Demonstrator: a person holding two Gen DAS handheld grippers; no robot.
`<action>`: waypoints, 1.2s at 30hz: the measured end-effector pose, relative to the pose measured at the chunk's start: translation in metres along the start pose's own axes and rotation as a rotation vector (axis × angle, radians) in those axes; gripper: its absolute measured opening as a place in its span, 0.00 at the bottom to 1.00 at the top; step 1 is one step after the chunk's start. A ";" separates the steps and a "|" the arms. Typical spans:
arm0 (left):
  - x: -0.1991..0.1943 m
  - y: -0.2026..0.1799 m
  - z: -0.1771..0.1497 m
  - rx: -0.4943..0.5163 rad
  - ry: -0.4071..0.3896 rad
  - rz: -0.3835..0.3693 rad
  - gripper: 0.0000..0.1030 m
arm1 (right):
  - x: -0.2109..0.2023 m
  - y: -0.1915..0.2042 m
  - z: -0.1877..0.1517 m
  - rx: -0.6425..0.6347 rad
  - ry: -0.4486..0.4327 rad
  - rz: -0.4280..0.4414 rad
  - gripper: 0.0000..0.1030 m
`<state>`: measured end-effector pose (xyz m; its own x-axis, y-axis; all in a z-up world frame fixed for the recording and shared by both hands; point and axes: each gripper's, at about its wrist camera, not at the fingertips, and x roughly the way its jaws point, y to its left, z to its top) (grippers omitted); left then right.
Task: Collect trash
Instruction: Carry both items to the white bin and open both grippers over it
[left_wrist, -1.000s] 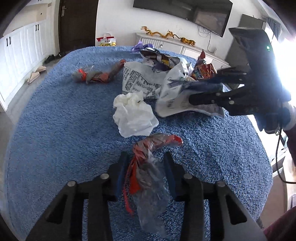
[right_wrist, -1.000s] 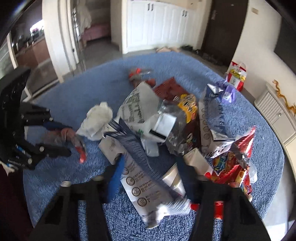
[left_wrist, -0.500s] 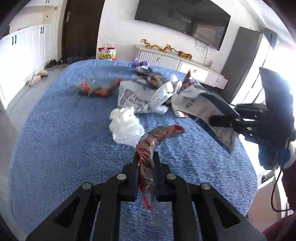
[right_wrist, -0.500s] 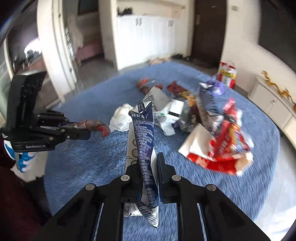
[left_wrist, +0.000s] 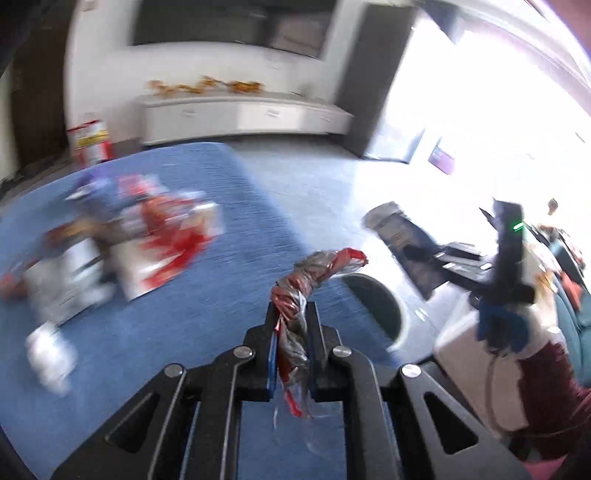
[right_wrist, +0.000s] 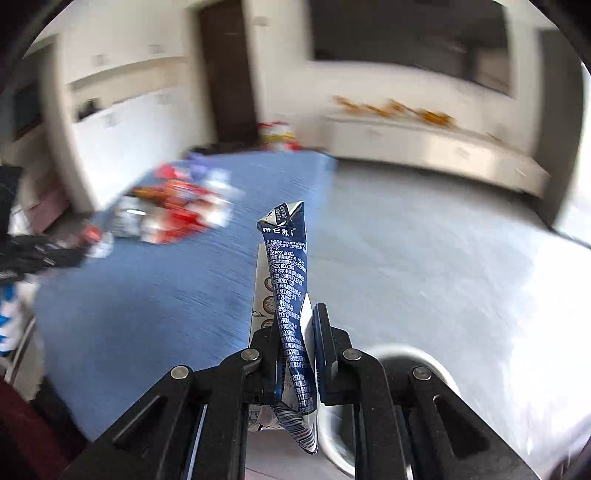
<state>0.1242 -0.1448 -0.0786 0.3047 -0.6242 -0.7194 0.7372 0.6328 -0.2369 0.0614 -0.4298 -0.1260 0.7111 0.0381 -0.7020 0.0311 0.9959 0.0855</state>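
Note:
My left gripper (left_wrist: 292, 314) is shut on a twisted red and clear plastic wrapper (left_wrist: 314, 273) and holds it in the air, beyond the blue rug's edge. My right gripper (right_wrist: 295, 321) is shut on a flattened blue and white carton (right_wrist: 286, 273), also lifted. In the left wrist view the right gripper (left_wrist: 417, 254) with its carton (left_wrist: 402, 236) hangs over a white round bin (left_wrist: 376, 306) on the floor. The bin's rim (right_wrist: 406, 354) shows just under my right gripper. More trash (left_wrist: 147, 236) lies blurred on the blue rug (left_wrist: 155, 332).
The trash pile (right_wrist: 173, 214) on the rug (right_wrist: 147, 295) lies far left in the right wrist view. Grey floor (right_wrist: 424, 258) stretches to a low white cabinet (right_wrist: 424, 144). A red and white bag (left_wrist: 90, 142) stands by the dark door. Bright window glare fills the right.
Both grippers have swung right, away from the rug's trash pile, carrying the wrapper and the carton toward the white bin. The views are motion-blurred.

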 end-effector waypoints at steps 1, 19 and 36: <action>0.015 -0.013 0.010 0.025 0.017 -0.017 0.11 | 0.002 -0.019 -0.009 0.048 0.011 -0.019 0.12; 0.223 -0.129 0.070 0.075 0.263 -0.132 0.19 | 0.060 -0.135 -0.081 0.353 0.100 -0.172 0.27; 0.096 -0.078 0.096 0.010 -0.007 -0.063 0.50 | -0.047 -0.100 -0.043 0.346 -0.099 -0.235 0.34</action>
<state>0.1543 -0.2983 -0.0668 0.2613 -0.6661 -0.6987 0.7612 0.5873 -0.2752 -0.0051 -0.5279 -0.1320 0.7202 -0.2119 -0.6606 0.4224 0.8893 0.1752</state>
